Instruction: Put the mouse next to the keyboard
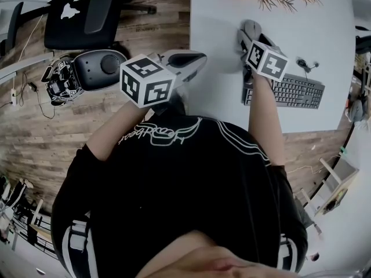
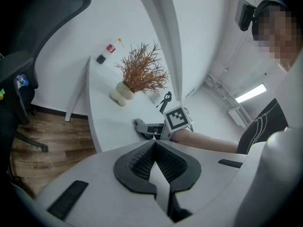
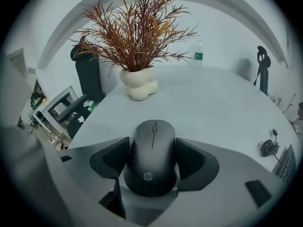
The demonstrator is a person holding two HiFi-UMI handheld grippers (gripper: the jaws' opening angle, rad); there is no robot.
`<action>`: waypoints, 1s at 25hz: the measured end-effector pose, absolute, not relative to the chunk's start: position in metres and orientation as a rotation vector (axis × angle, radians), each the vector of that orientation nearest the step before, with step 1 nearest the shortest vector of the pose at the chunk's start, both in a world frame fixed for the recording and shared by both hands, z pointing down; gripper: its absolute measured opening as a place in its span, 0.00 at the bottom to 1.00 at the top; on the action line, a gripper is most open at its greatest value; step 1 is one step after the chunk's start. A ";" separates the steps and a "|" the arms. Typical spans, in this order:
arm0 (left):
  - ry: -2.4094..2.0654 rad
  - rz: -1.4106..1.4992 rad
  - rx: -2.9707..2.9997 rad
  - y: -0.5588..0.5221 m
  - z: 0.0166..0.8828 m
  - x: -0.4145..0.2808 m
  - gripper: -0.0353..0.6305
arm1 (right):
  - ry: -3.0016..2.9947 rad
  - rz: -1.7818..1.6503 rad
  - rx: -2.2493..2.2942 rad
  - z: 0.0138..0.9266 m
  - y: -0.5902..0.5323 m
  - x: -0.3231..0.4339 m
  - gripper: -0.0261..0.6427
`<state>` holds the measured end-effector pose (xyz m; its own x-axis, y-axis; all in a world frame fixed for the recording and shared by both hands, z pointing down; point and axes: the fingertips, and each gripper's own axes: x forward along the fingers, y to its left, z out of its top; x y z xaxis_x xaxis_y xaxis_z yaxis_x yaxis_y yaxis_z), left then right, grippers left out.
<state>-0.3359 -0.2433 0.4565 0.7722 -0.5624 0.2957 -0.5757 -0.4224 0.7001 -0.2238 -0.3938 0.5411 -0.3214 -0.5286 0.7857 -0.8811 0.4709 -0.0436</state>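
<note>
The black HP mouse (image 3: 151, 160) lies on the white table (image 3: 222, 108), straight ahead in the right gripper view. My right gripper (image 3: 151, 143) is shut on it, a dark pad pressed against each side. From the head view the right gripper (image 1: 249, 32) reaches over the table just left of the grey keyboard (image 1: 295, 91), and the mouse is hidden under it. The keyboard's corner (image 3: 289, 167) shows at the right edge. My left gripper (image 1: 200, 57) hovers at the table's left edge; its jaws (image 2: 154, 143) meet with nothing between them.
A dried plant in a white vase (image 3: 138, 86) stands at the far side of the table. A small black device with a cable (image 1: 304, 64) lies behind the keyboard. A bottle (image 3: 199, 56) stands far back. A black office chair (image 1: 87, 10) is on the wooden floor to the left.
</note>
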 end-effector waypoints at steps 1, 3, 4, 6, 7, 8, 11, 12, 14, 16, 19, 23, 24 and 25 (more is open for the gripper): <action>-0.846 0.019 2.115 -0.244 0.457 -0.336 0.06 | -1.993 0.624 1.168 0.541 -0.394 -0.223 0.44; -0.847 0.019 2.114 -0.244 0.457 -0.336 0.06 | -1.989 0.627 1.169 0.542 -0.395 -0.222 0.44; -0.848 0.020 2.113 -0.244 0.458 -0.336 0.06 | -1.989 0.627 1.168 0.542 -0.395 -0.221 0.44; -0.851 0.021 2.110 -0.243 0.459 -0.337 0.06 | -1.991 0.626 1.164 0.541 -0.395 -0.220 0.44; -0.853 0.022 2.108 -0.243 0.460 -0.338 0.06 | -1.993 0.626 1.163 0.542 -0.395 -0.220 0.44; -0.855 0.023 2.106 -0.243 0.460 -0.339 0.06 | -1.996 0.625 1.164 0.542 -0.395 -0.220 0.44; -0.854 0.021 2.101 -0.241 0.461 -0.338 0.06 | -2.008 0.615 1.177 0.542 -0.395 -0.220 0.44; -0.853 0.020 2.100 -0.241 0.461 -0.338 0.06 | -2.010 0.613 1.182 0.542 -0.395 -0.219 0.44; -0.856 0.017 2.101 -0.240 0.459 -0.339 0.06 | -2.013 0.611 1.185 0.541 -0.395 -0.218 0.44; -0.863 0.016 2.100 -0.237 0.458 -0.341 0.06 | -2.016 0.609 1.183 0.541 -0.395 -0.218 0.44; -0.875 0.022 2.094 -0.233 0.459 -0.345 0.06 | -2.030 0.611 1.198 0.538 -0.396 -0.217 0.44; -0.891 0.023 2.084 -0.228 0.461 -0.347 0.06 | -2.072 0.602 1.232 0.526 -0.399 -0.216 0.44; -0.895 0.022 2.083 -0.227 0.460 -0.347 0.06 | -2.082 0.594 1.236 0.522 -0.399 -0.216 0.44; -0.898 0.022 2.084 -0.227 0.460 -0.346 0.06 | -2.094 0.587 1.240 0.518 -0.398 -0.216 0.44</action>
<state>-0.3456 -0.2267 0.4598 0.7423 -0.5900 0.3176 -0.6046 -0.3855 0.6971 -0.2163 -0.3981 0.5185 -0.3605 -0.6075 0.7077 -0.8870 0.4581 -0.0587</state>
